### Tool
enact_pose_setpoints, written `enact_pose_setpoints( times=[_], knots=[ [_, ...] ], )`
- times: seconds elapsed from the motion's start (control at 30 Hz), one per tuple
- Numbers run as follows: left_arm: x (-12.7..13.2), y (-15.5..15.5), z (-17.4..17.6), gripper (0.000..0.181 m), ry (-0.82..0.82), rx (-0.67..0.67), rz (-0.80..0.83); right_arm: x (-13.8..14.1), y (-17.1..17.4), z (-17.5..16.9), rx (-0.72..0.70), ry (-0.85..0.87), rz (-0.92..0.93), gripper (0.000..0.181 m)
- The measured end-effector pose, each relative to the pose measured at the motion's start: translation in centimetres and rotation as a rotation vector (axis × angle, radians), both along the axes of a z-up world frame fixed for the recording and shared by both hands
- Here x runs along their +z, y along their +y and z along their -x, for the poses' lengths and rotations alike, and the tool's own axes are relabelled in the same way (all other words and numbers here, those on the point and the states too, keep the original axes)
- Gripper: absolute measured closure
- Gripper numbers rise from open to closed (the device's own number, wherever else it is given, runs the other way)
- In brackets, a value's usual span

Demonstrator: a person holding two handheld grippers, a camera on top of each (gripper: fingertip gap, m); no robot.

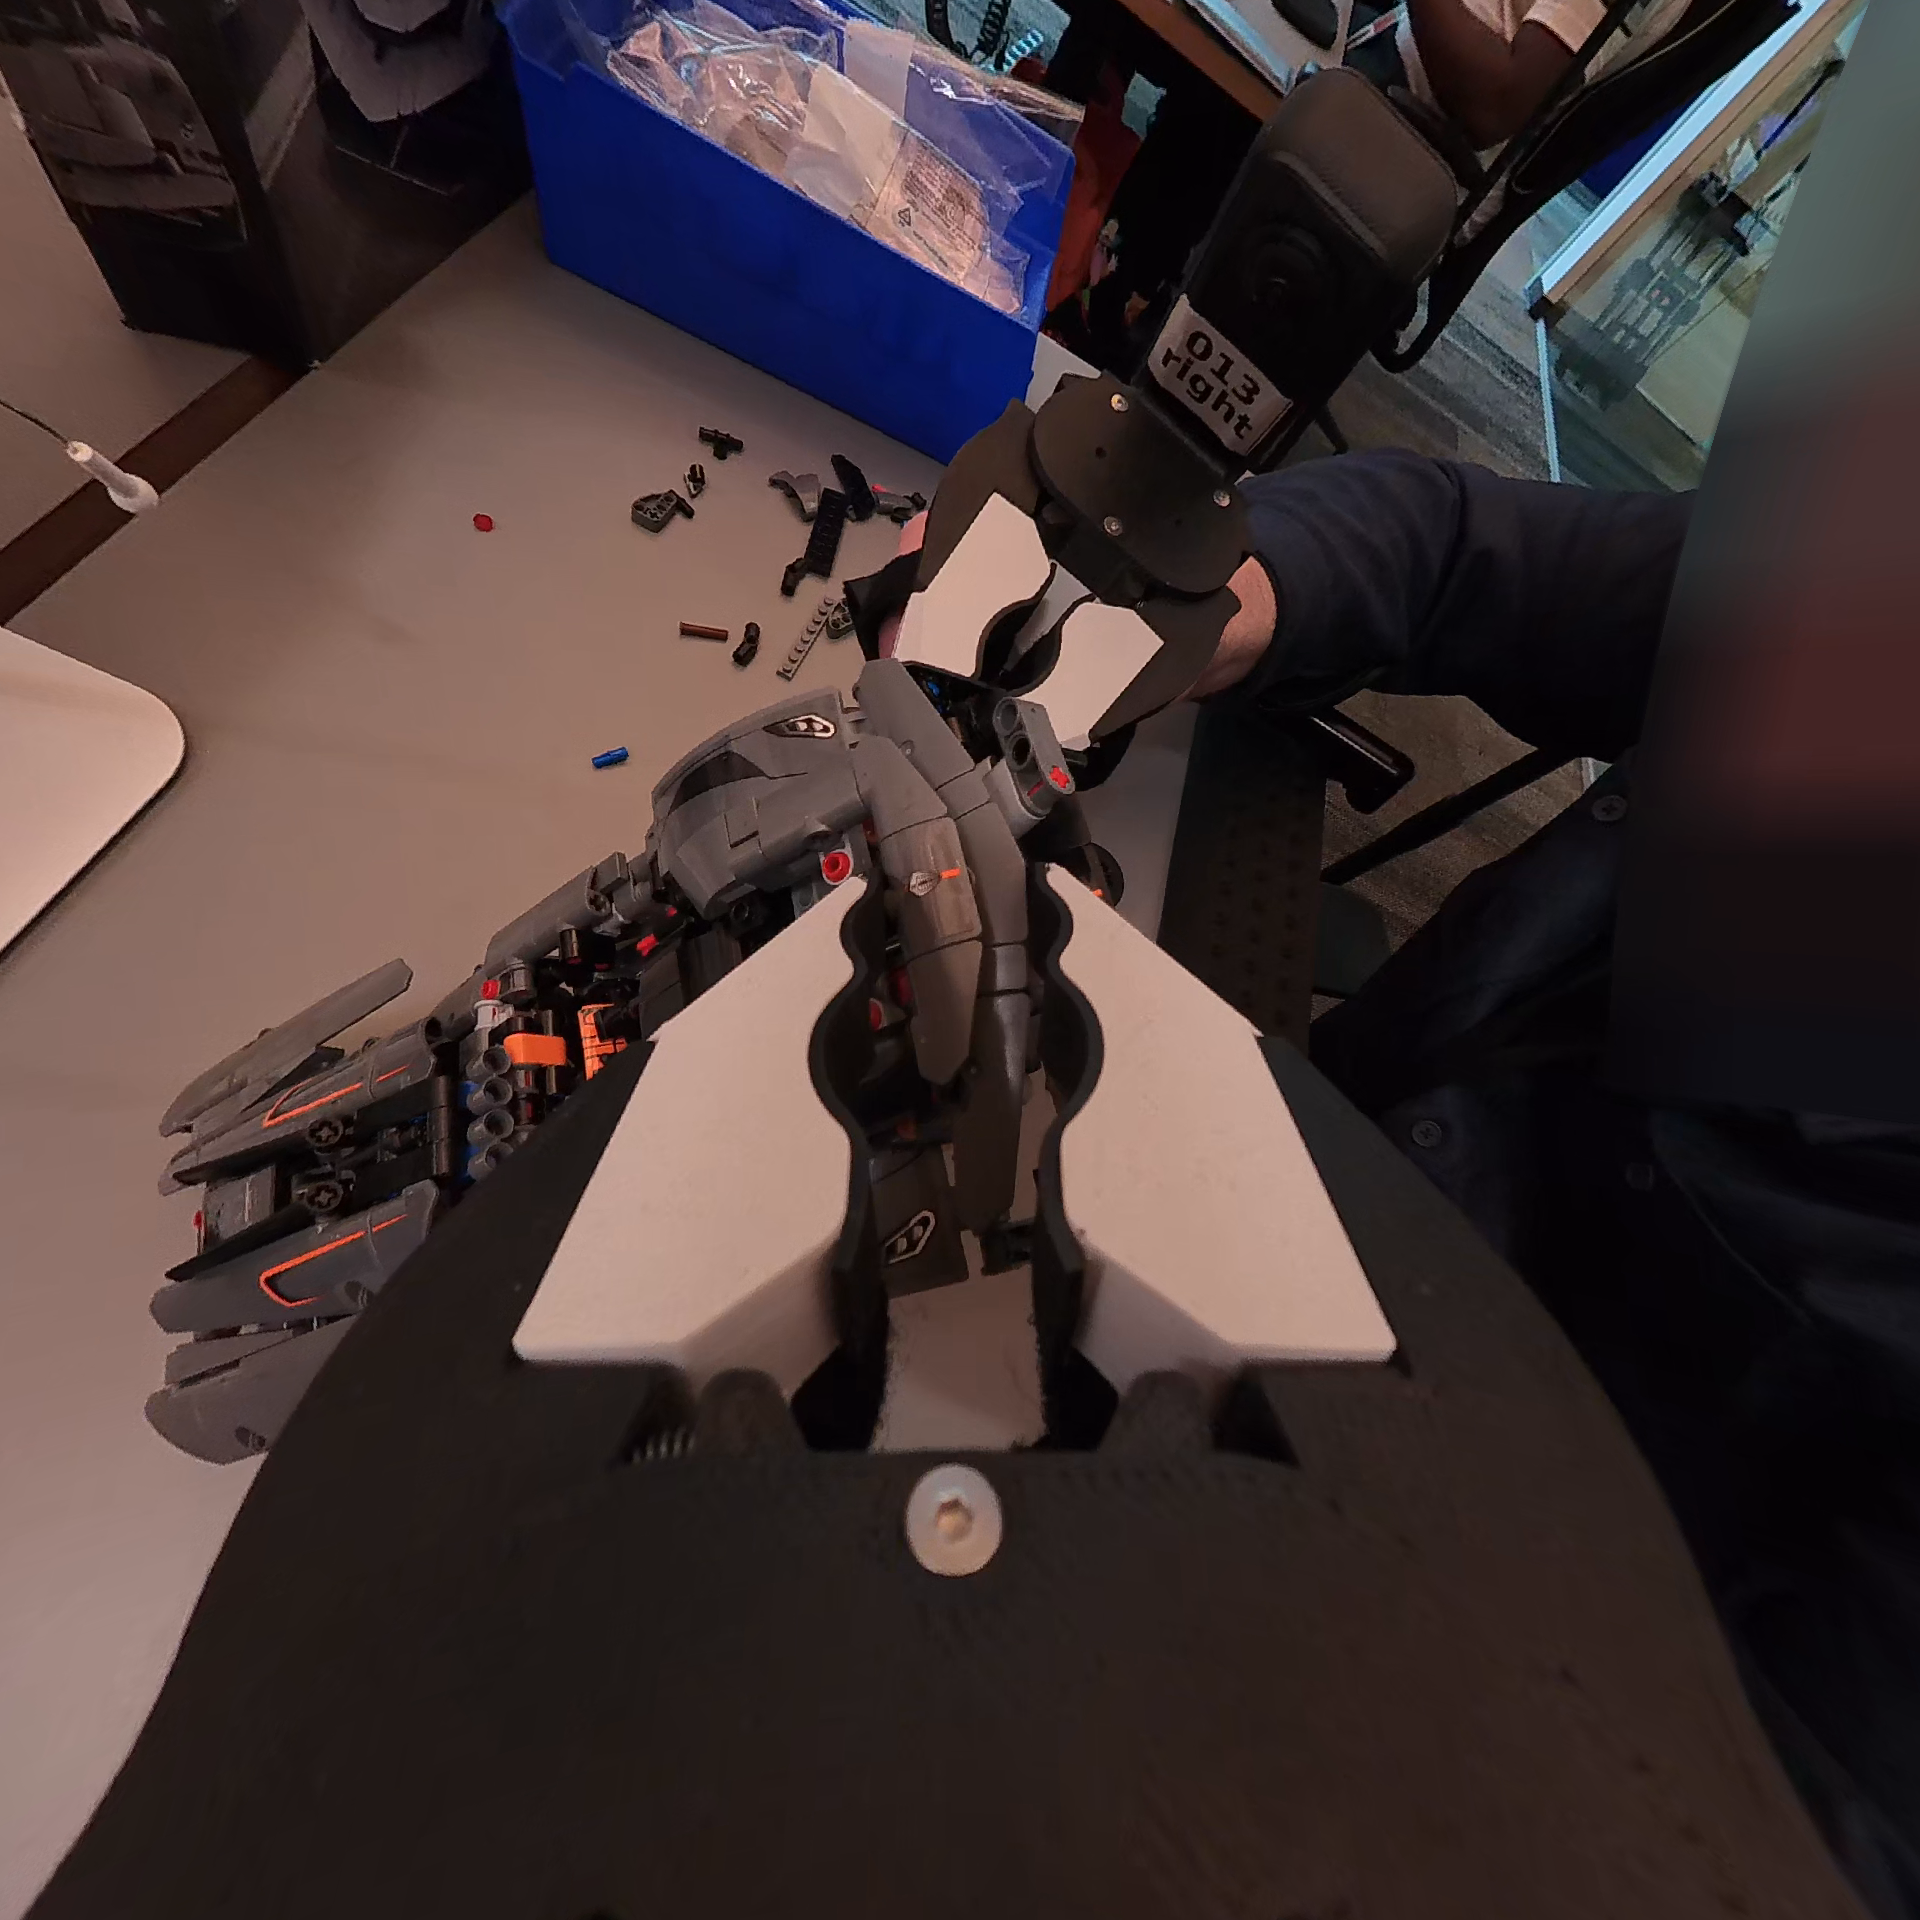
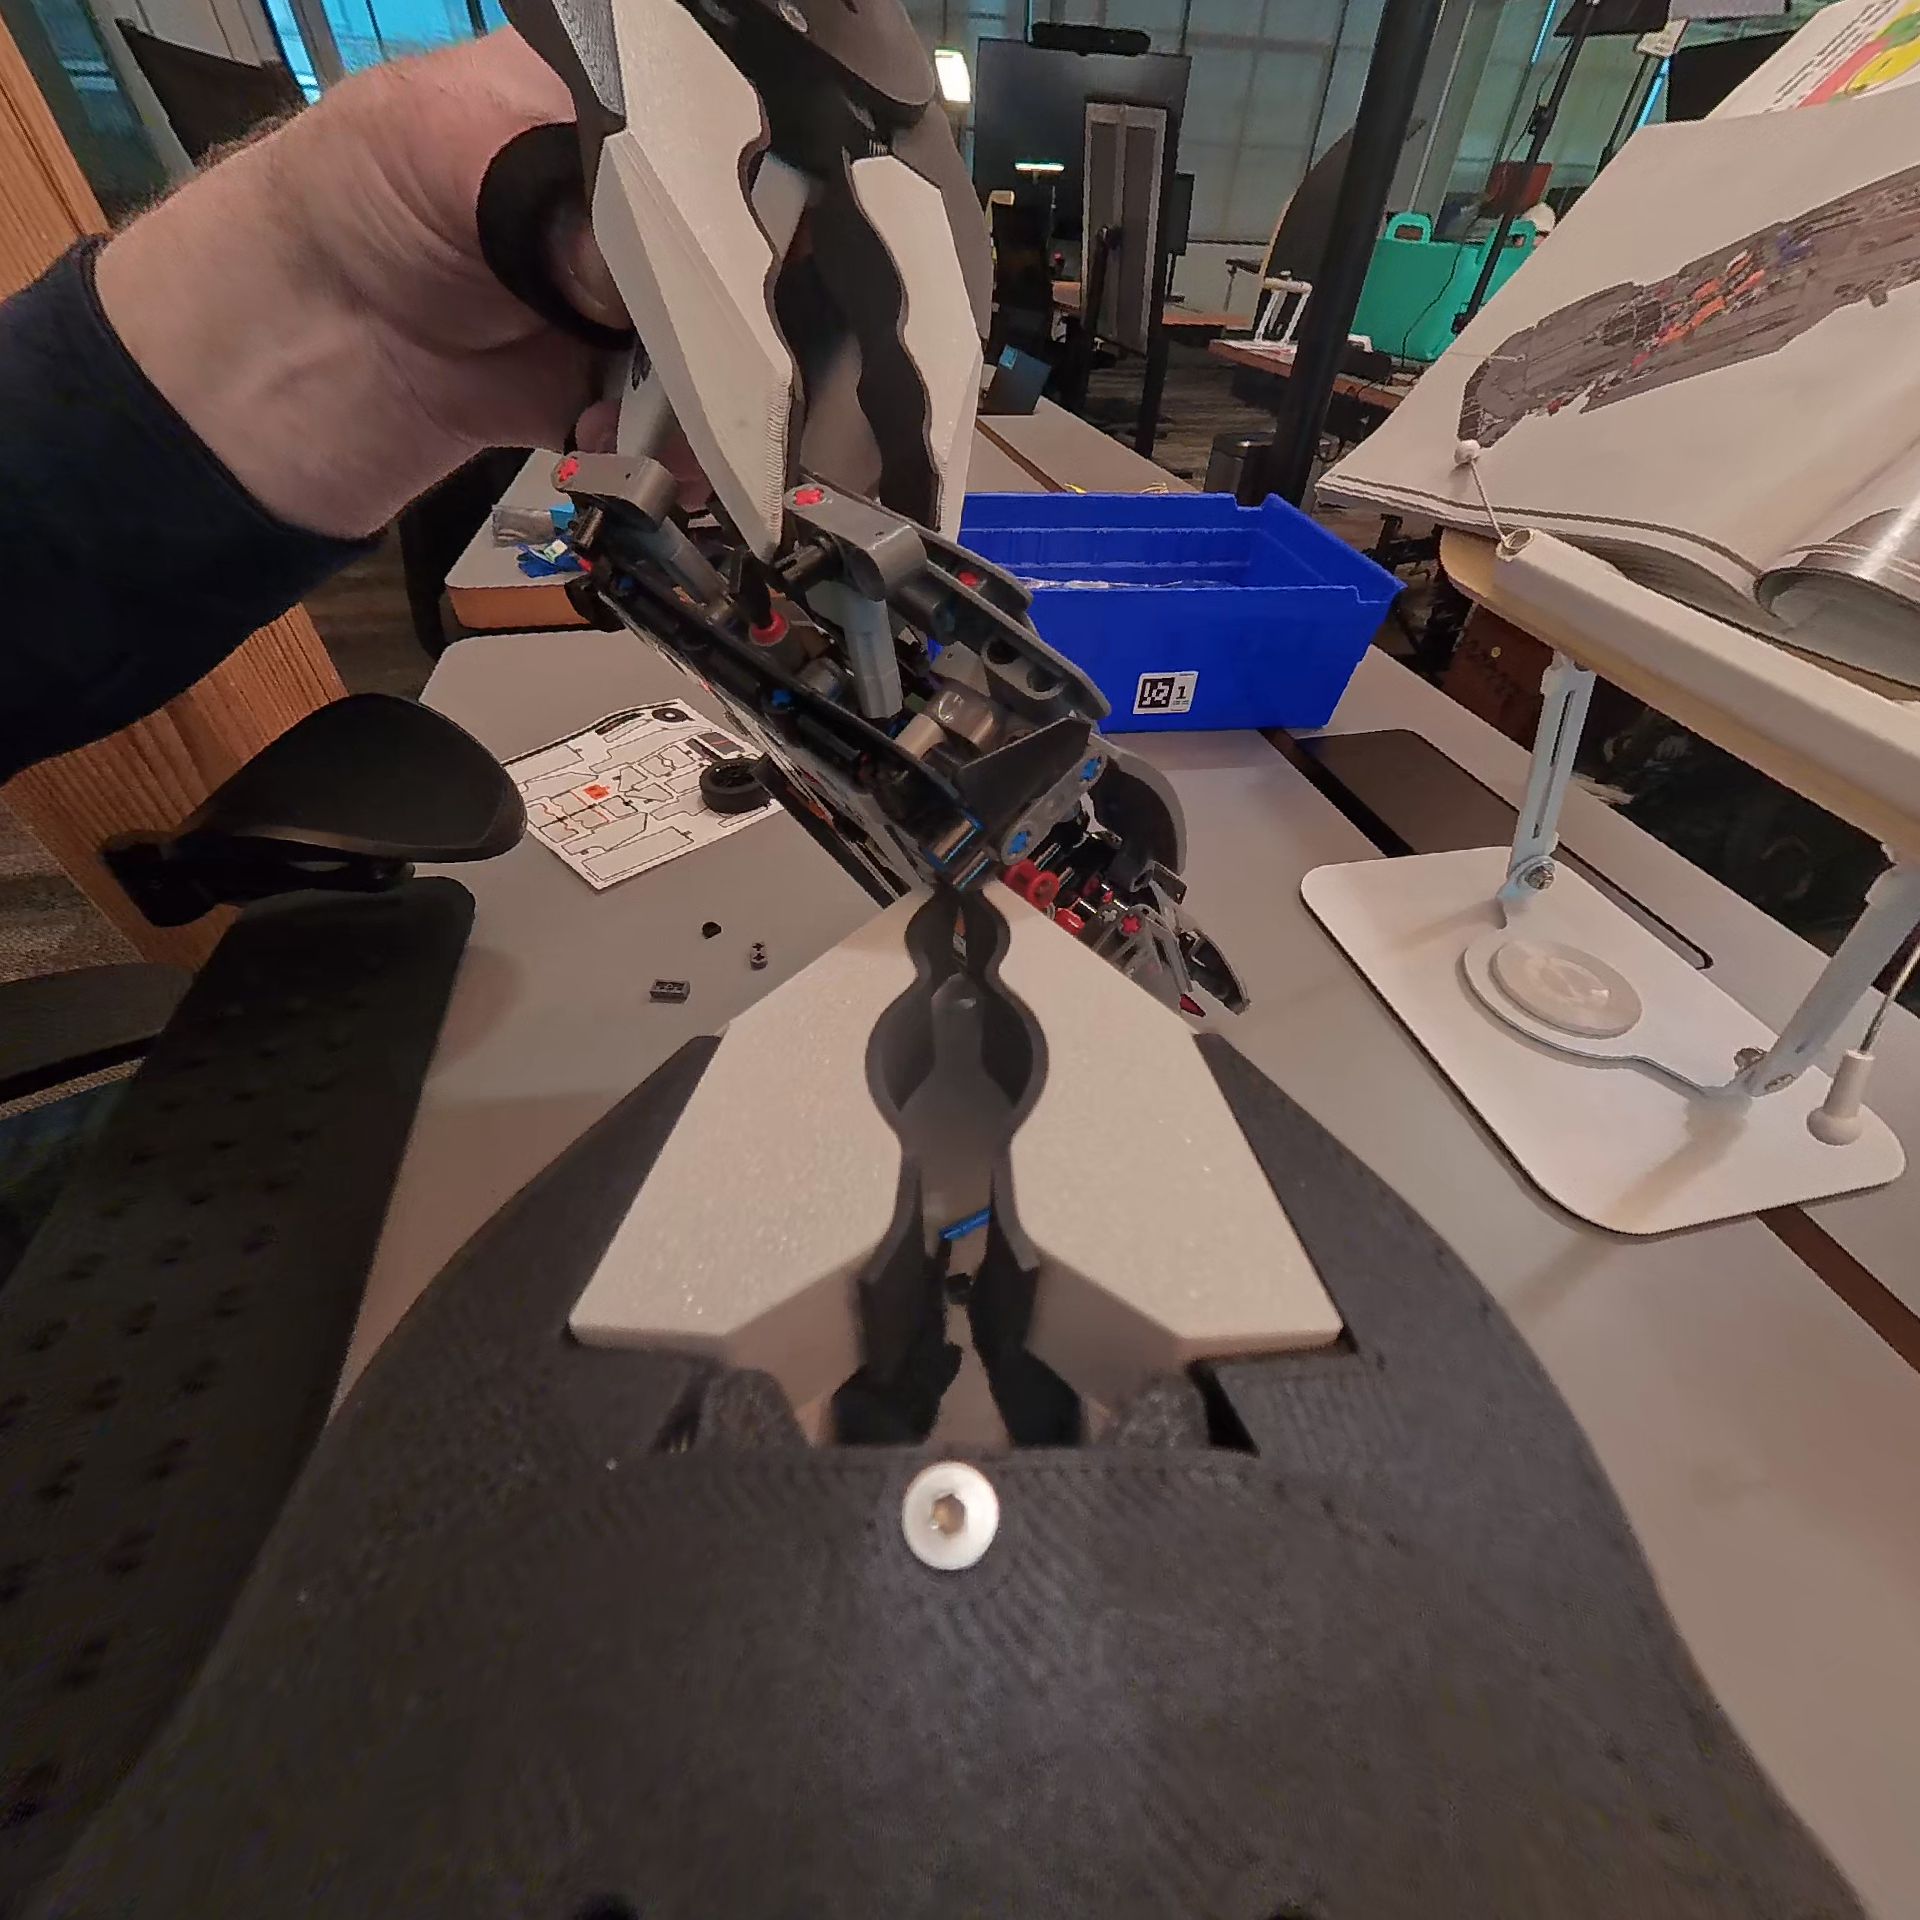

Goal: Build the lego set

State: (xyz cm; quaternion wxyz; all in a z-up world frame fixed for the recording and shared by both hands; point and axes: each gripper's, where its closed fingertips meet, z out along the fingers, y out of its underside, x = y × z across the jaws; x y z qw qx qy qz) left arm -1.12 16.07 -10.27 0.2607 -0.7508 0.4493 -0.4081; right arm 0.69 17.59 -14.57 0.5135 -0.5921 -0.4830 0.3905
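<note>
A long grey Lego vehicle model [image 1: 748, 800] with orange stripes lies tilted, its tail on the grey table [image 1: 416, 623] and its front end lifted. My left gripper [image 1: 954, 894] is shut on the raised front part, which runs between the fingers. My right gripper [image 1: 1023, 649] comes from the far right, tips closed on the model's end. In the right wrist view the model [image 2: 883, 675] shows its black underside, my right gripper [image 2: 961, 914] is shut on its lower edge, and the left gripper [image 2: 852, 509], held by a hand, grips it from above.
A blue bin [image 1: 748, 239] with plastic bags stands at the back. Several loose Lego pieces [image 1: 821, 520] lie beyond the model. An open instruction book [image 2: 1662, 343] rests on a white stand [image 2: 1558, 1039] at right. A sticker sheet [image 2: 623, 790], a small wheel [image 2: 732, 784] and a chair [image 2: 208, 1143] are at left. There is about 6 centimeters between the tips of the two grippers.
</note>
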Motion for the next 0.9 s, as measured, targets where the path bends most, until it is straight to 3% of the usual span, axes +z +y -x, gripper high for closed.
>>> enact_pose_setpoints(
  times=[0.9],
  knots=[
    [-0.5, -1.2, 0.2, 0.157, -0.02, 0.001, -0.035, -0.5, -1.4, 0.3, 0.067, -0.03, -0.029, 0.18]
  ],
)
